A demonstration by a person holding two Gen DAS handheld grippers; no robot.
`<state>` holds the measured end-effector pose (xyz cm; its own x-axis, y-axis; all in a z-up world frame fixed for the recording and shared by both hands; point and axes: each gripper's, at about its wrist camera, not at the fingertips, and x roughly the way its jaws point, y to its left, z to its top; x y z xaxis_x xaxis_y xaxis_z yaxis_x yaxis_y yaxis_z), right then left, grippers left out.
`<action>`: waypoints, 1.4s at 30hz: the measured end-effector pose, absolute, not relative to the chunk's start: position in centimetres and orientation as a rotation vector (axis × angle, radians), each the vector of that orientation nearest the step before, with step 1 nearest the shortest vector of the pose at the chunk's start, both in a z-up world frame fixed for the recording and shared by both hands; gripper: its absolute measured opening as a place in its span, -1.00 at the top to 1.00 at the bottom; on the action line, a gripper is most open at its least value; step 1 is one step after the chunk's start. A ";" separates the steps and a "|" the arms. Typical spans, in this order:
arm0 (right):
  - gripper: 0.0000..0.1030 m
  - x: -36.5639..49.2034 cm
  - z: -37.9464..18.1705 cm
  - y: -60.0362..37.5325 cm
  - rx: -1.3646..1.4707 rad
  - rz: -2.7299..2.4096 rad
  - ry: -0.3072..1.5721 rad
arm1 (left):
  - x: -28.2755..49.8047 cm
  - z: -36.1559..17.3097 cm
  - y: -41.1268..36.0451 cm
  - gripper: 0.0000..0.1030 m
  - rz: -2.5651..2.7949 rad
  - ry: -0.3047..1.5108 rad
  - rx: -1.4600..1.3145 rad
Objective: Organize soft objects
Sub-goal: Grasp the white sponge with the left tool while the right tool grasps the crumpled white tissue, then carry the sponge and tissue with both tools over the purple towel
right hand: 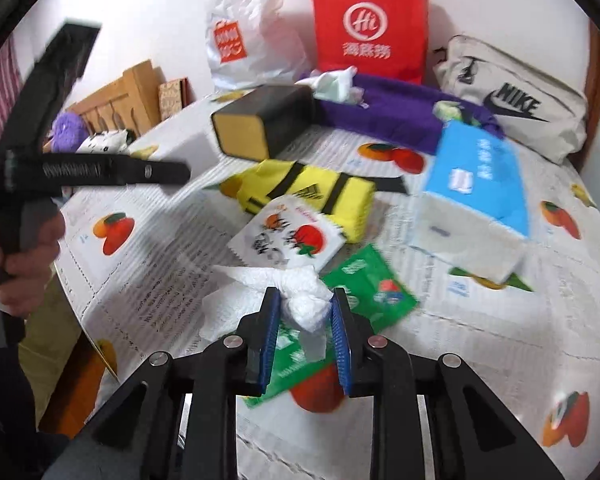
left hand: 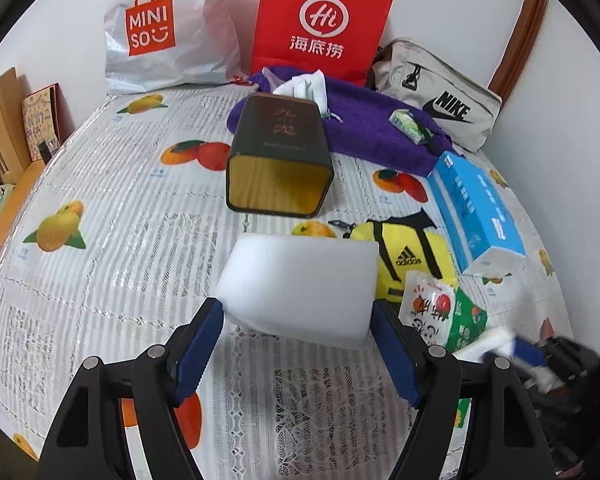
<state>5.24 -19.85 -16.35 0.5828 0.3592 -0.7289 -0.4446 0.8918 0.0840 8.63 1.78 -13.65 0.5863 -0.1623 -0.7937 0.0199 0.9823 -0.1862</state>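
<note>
Here the left tool [left hand: 298,316] holds a white foam block [left hand: 300,280] between its widely spread pads, just above the fruit-print tabletop [left hand: 120,280], nearer than the dark tin [left hand: 280,156] lying on its side. To the right, the right tool [right hand: 305,312] pinches a crumpled white tissue [right hand: 300,296] over a green packet [right hand: 372,292], near the yellow pouch [right hand: 320,196] and blue tissue box [right hand: 476,184].

Counted on the table: two shopping bags, white [left hand: 168,28] and red [left hand: 320,20]; two snack packets, white [right hand: 286,232] and green [right hand: 370,294]; one dark tin [left hand: 280,160]; one tissue box [left hand: 480,208].
</note>
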 end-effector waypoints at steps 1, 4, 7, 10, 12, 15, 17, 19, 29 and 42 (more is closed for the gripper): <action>0.51 5.2 -16.2 -20.4 -0.108 0.453 0.820 | 8.7 -14.0 1.7 -0.44 -0.099 0.947 -0.159; 0.51 5.3 -16.1 -22.5 -0.077 0.404 0.820 | 9.0 -15.0 1.8 -0.45 -0.085 0.963 -0.153; 0.51 5.9 -16.6 -24.5 -0.055 0.347 0.824 | 8.9 -15.1 1.7 -0.46 -0.078 0.940 -0.139; 0.51 6.8 -17.6 -25.9 -0.013 0.312 0.845 | 9.1 -15.3 1.4 -0.47 -0.063 0.927 -0.110; 0.51 7.2 -18.3 -26.3 -0.010 0.300 0.851 | 9.2 -15.5 1.1 -0.48 -0.054 0.912 -0.092; 0.50 7.6 -19.3 -26.2 -0.020 0.290 0.858 | 9.2 -15.7 0.9 -0.49 -0.049 0.899 -0.075; 0.50 7.6 -19.6 -26.4 -0.007 0.295 0.852 | 9.3 -15.8 0.9 -0.49 -0.048 0.893 -0.073; 0.50 7.7 -19.6 -26.4 0.004 0.301 0.846 | 9.4 -15.8 1.0 -0.49 -0.055 0.894 -0.083; 0.50 8.3 -19.1 -27.1 0.028 0.320 0.872 | 9.6 -15.1 2.1 -0.43 -0.089 0.888 -0.129; 0.50 8.8 -15.5 -28.1 0.033 0.320 0.837 | 11.0 -12.4 3.0 -0.43 -0.091 0.864 -0.168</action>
<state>8.76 -28.08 -15.53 0.6244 0.2916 -0.7246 -0.2660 0.9516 0.1537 10.98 2.95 -12.44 0.6464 -0.1475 -0.7486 0.0114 0.9829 -0.1838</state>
